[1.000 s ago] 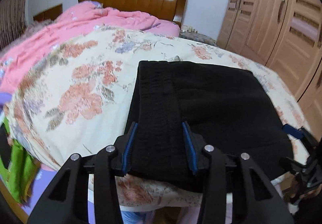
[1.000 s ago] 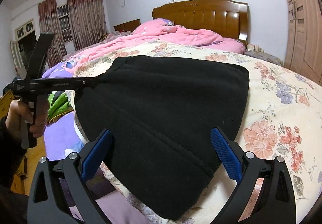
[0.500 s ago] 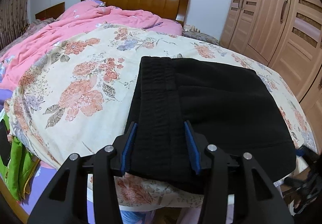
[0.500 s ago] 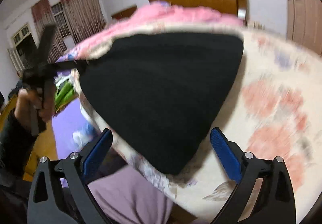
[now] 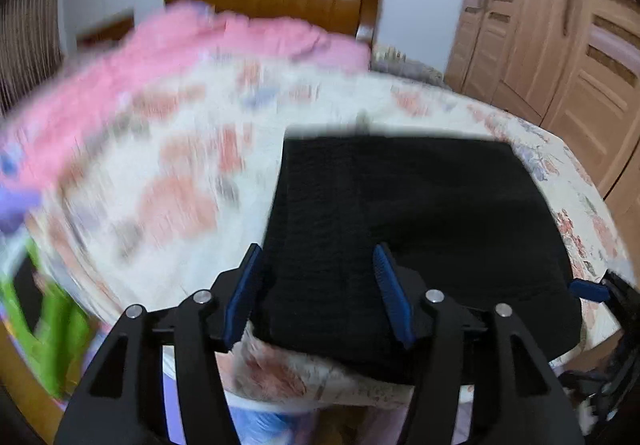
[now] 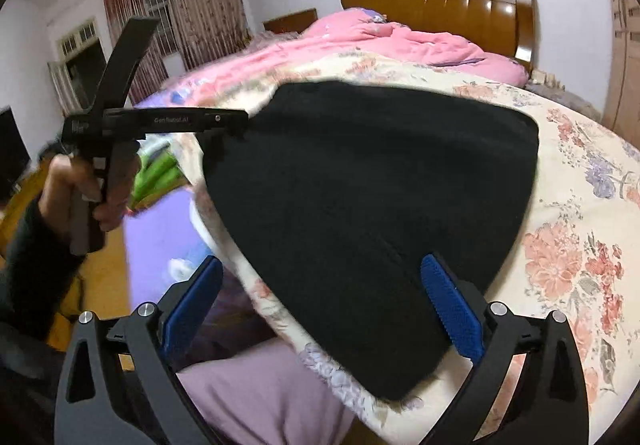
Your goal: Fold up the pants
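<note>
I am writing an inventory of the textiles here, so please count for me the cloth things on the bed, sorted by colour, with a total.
Black: 1, the folded pants
Pink: 1, the bunched quilt
Cream with flowers: 1, the bedspread
Total: 3

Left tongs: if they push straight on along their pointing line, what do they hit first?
Most likely the black folded pants lying on the floral bedspread. The open left tongs frame their near edge; depth is unclear in the blur.
</note>
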The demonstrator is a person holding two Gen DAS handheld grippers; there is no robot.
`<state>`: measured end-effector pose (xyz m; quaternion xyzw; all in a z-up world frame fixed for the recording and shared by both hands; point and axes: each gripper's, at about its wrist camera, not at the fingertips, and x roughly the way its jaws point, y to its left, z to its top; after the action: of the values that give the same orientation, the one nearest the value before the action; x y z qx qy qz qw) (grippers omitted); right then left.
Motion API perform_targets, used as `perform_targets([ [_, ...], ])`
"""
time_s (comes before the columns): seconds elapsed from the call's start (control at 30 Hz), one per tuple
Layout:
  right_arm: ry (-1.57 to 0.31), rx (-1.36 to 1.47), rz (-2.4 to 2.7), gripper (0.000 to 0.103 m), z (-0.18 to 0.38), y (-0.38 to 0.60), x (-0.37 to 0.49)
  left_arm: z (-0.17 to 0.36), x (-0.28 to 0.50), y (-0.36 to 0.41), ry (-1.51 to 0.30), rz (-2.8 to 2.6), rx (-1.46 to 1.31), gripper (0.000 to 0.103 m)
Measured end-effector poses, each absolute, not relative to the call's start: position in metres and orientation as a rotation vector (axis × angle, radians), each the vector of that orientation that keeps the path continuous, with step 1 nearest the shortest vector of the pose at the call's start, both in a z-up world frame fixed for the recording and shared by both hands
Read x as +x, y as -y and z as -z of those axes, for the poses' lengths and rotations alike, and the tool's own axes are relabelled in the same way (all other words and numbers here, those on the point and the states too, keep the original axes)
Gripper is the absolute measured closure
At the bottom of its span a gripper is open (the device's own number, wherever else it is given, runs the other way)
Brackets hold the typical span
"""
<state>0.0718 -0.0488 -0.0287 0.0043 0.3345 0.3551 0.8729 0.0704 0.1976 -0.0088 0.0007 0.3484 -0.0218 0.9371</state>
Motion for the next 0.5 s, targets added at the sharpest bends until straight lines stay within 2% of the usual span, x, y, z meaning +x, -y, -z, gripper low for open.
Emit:
perform_targets([
  [0.07,-0.657,0.077,-0.759,0.006,0.02,0.061,0.079,-0.02,0.064,-0.181,-0.62,0.07,0.053,0.024],
  [0.17,-0.66,0.119,-0.757,0.006,0.02,0.061,0.097,-0.048,0.084,-0.148,-0.595,0.226,0.073,0.015],
  [0.23,-0.685,0.11,-0.746,0.006,0.027,0.054,0.111,-0.042,0.12,-0.124,-0.672,0.292,0.116,0.015],
  [0.37,-0.802,0.057,-0.721,0.006,0.056,0.042,0.118,0.014,0.198,-0.11,-0.957,0.273,0.149,0.015],
  [0.43,-0.784,0.022,-0.742,0.006,0.062,0.045,0.108,0.032,0.212,-0.119,-0.985,0.228,0.152,0.015],
  [0.5,-0.788,0.023,-0.755,0.006,0.065,0.049,0.104,0.043,0.219,-0.137,-1.0,0.265,0.043,0.015],
])
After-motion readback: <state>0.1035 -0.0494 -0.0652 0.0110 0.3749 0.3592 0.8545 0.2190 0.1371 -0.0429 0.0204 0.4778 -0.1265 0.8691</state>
